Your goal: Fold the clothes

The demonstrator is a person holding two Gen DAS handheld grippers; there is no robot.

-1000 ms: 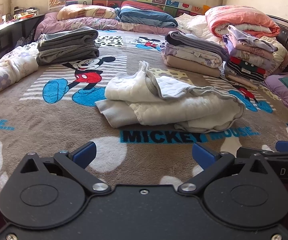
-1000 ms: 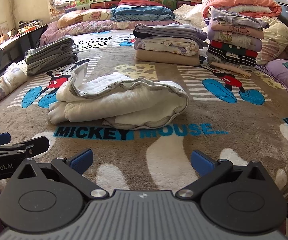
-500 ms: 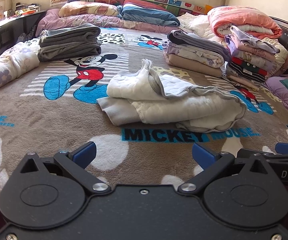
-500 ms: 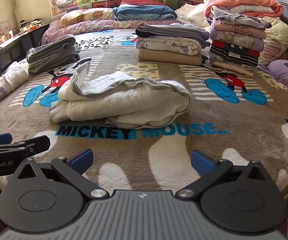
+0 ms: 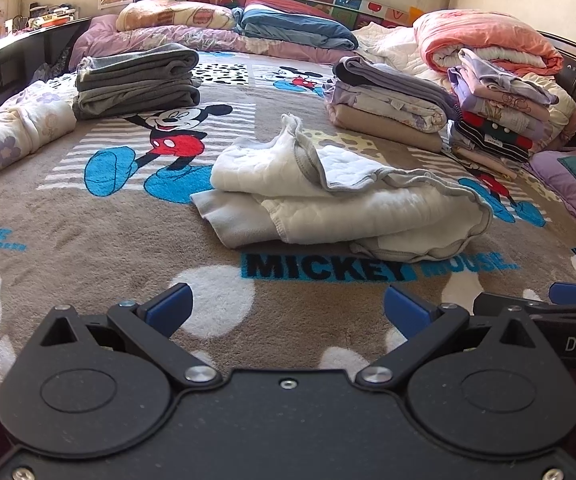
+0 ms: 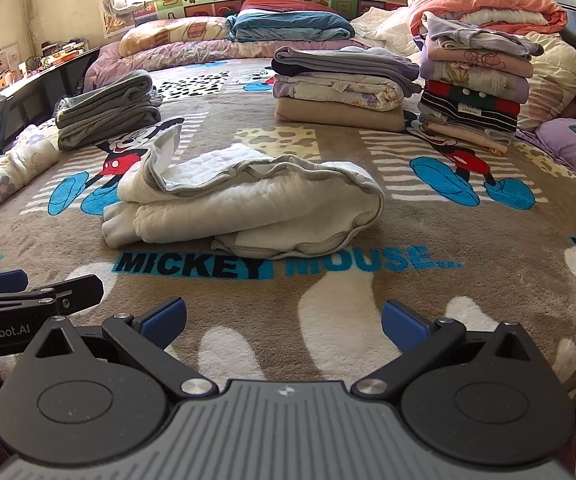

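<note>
A white quilted garment with grey trim (image 5: 340, 204) (image 6: 247, 208) lies loosely folded in the middle of the Mickey Mouse blanket (image 5: 87, 240) (image 6: 468, 240), one corner sticking up at its far left. My left gripper (image 5: 288, 310) hovers open near the bed's front edge, well short of the garment, with nothing between its blue pads. My right gripper (image 6: 283, 320) is open and empty too, just as far back. In each wrist view the other gripper shows at the side edge.
Folded piles stand behind the garment: grey clothes (image 5: 135, 80) at back left, a mixed stack (image 6: 344, 84) in the centre, a tall colourful stack (image 6: 472, 80) on the right. A rolled flowered blanket (image 5: 15, 136) lies far left. Pillows and quilts (image 5: 296, 28) line the headboard.
Both grippers have drifted slightly forward and up, so the garment sits a little closer in view. Neither gripper's opening has changed and the garment lies as before.
</note>
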